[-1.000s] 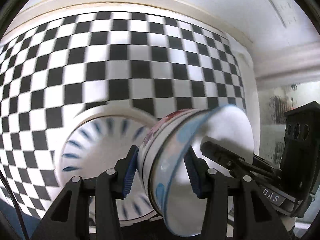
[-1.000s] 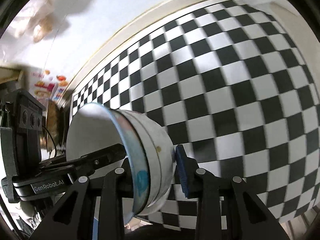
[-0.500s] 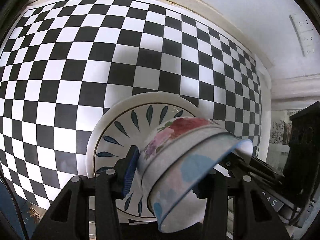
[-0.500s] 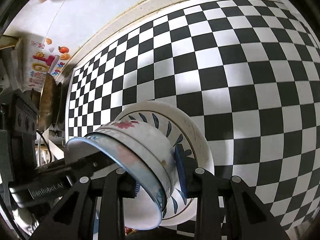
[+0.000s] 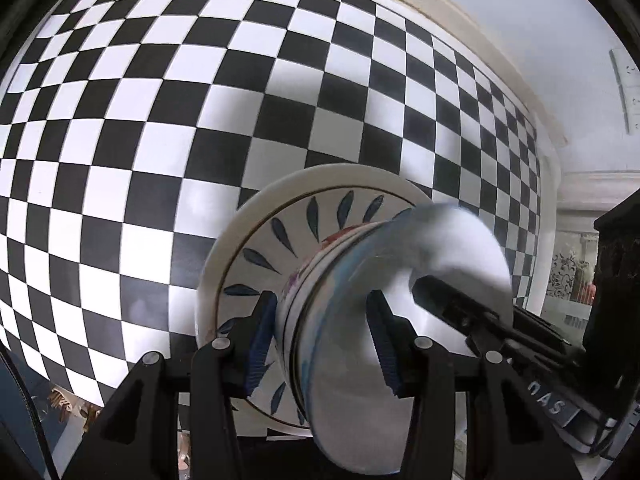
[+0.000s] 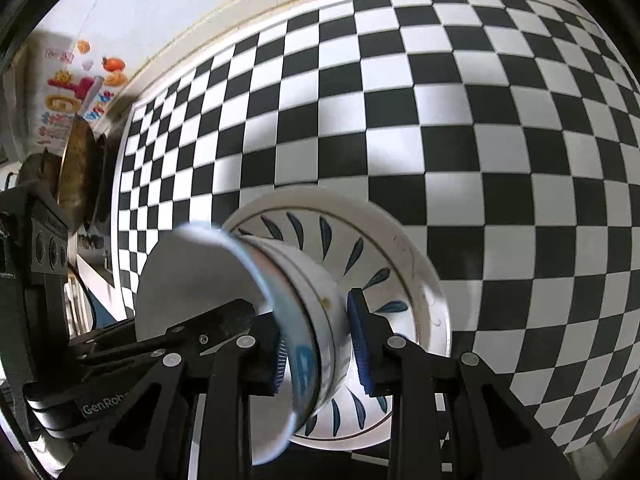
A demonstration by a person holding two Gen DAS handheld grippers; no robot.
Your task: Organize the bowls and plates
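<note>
While tilted on its side above the leaf-pattern plate [image 5: 256,252] on the checkered counter [image 5: 120,120], the floral bowl [image 5: 340,280] is gripped at opposite rim walls: left gripper [image 5: 322,344] fingers clenched on it, right gripper [image 6: 320,344] likewise. Bowl blurred.

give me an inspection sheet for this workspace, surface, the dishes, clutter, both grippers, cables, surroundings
Surface: black-and-white checkered tabletop, pale raised edge at the far side.
Job's things: floral bowl with a blue rim, held over the leaf-pattern plate; whether they touch cannot be told.
Clutter: nothing seen on the checkered surface apart from the plate.
Grippers: left gripper and right gripper each straddle the bowl's wall, one blue pad inside, one outside.
Cables: thin dark cable at the left wrist view's lower left edge.
Surroundings: white wall, colourful stickers, a brass-coloured round pan off the table's end.
</note>
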